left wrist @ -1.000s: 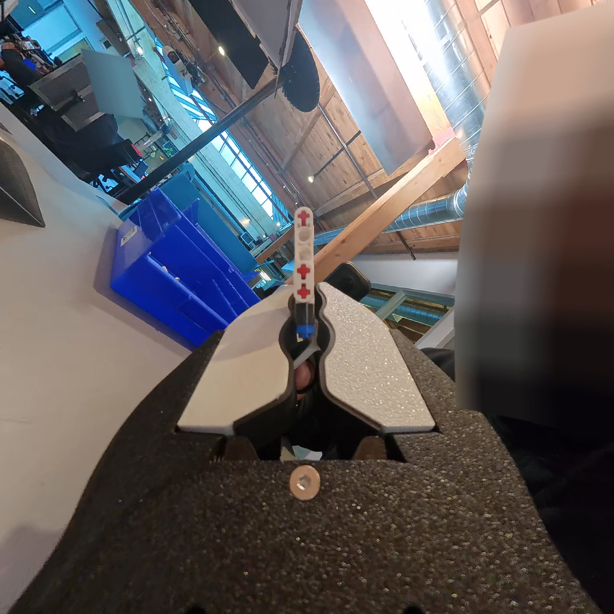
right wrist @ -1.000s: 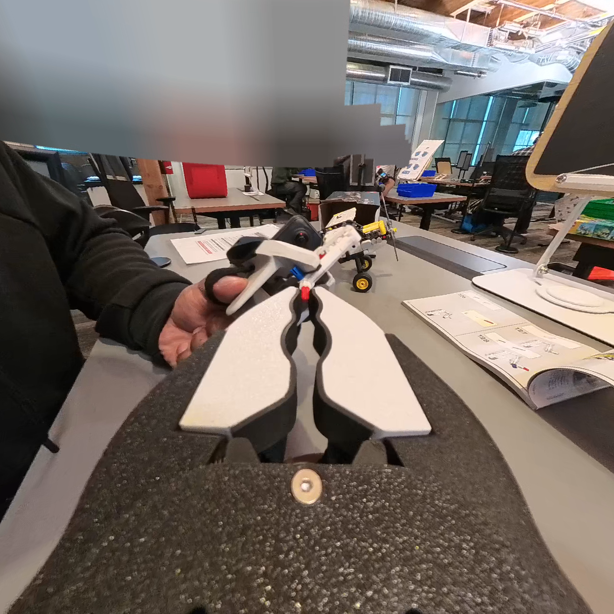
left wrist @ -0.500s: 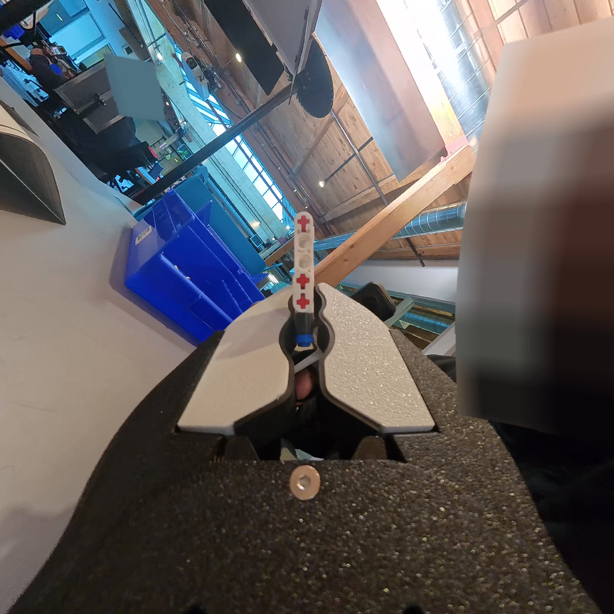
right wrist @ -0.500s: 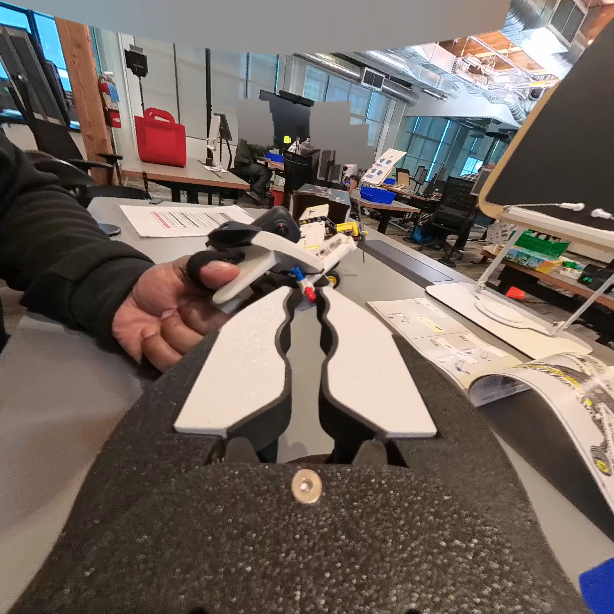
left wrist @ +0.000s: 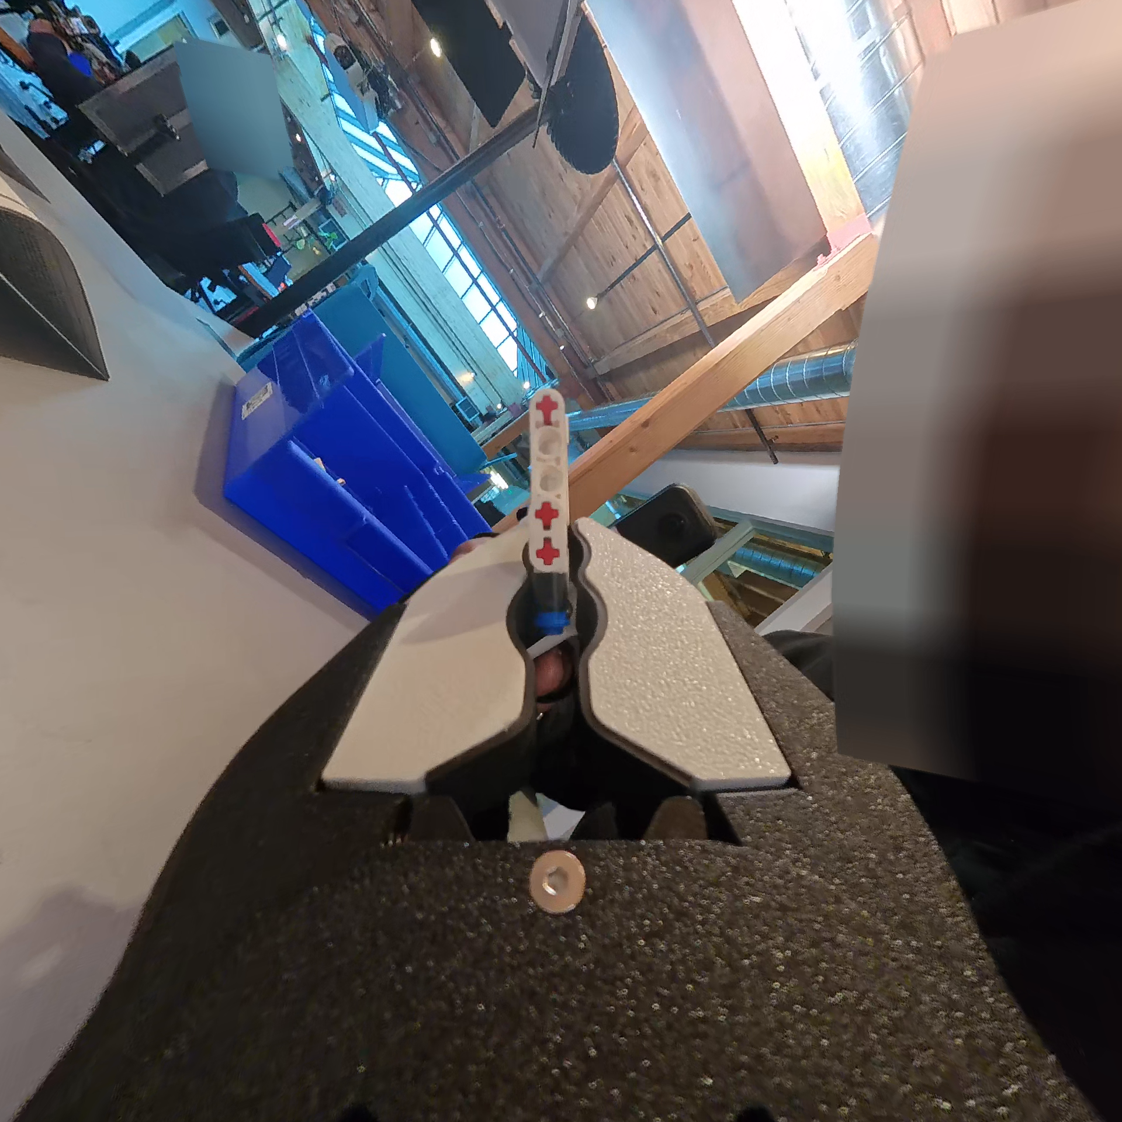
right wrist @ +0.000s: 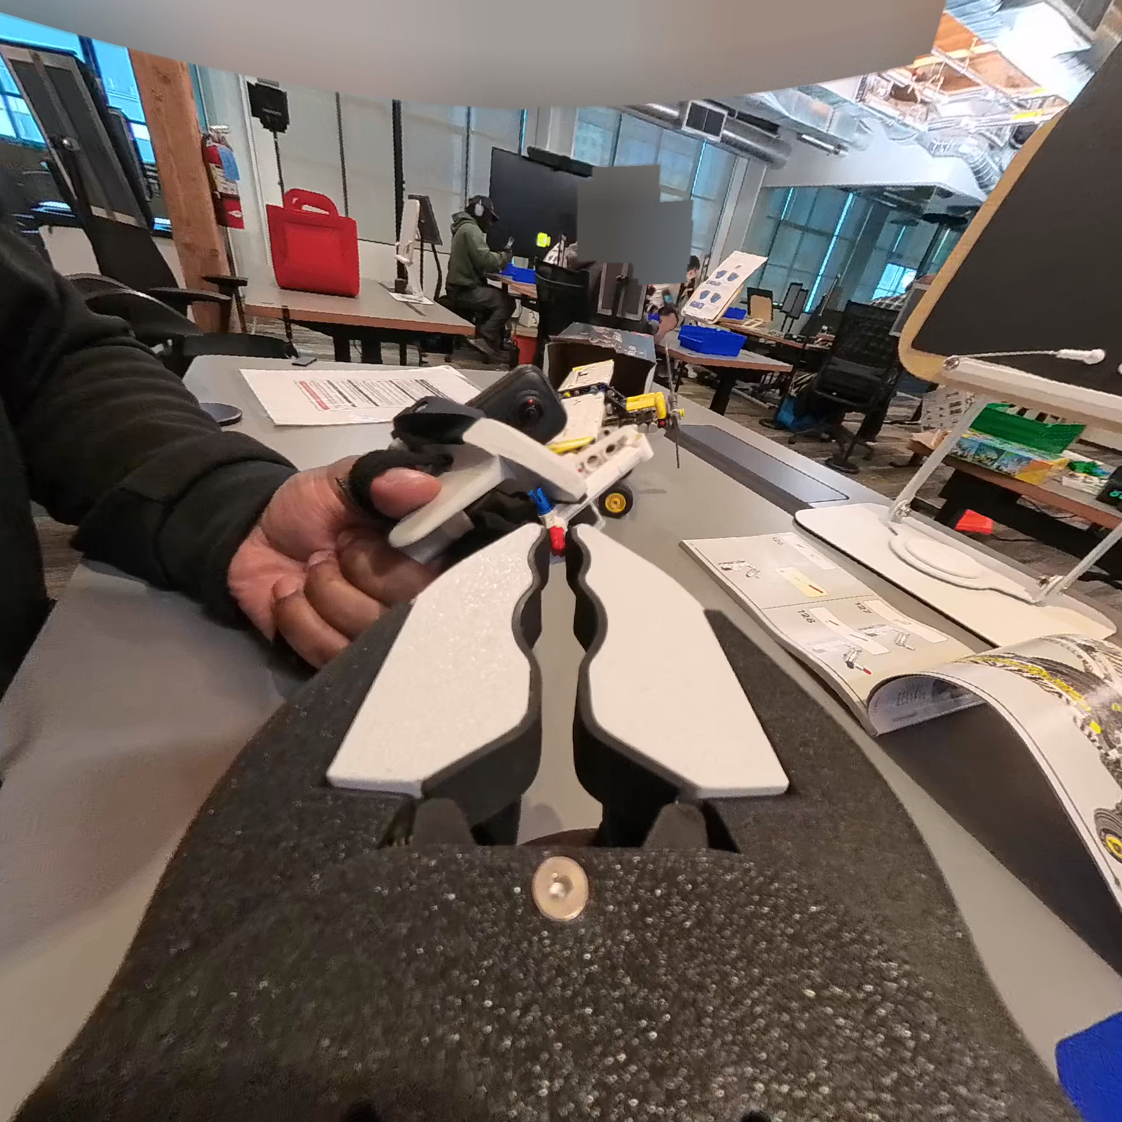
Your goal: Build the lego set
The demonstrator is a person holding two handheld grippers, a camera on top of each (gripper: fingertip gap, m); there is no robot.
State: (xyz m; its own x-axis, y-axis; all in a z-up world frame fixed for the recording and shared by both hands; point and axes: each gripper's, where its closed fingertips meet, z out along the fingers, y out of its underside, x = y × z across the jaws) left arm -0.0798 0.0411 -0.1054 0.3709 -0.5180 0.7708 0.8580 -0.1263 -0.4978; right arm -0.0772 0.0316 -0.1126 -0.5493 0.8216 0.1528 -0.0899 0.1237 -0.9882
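My left gripper is shut on the lower end of a white holed beam that stands up out of its tips. The beam carries red cross-shaped pins, and a blue pin sits below between the fingers. In the right wrist view a hand holds that left gripper just ahead of mine. My right gripper is shut on the red pin that sticks out of the beam's end, next to the blue pin.
A white and yellow model plane with a yellow wheel stands on the grey table behind the grippers. An open instruction booklet and a white lamp base lie to the right, and a printed sheet at the back left. A blue bin is in the left wrist view. My two grippers' fingertips are within a few centimetres of each other.
My right pads parted a little around the red pin half a second ago and have come together on it again. My left gripper keeps its hold on the white beam.
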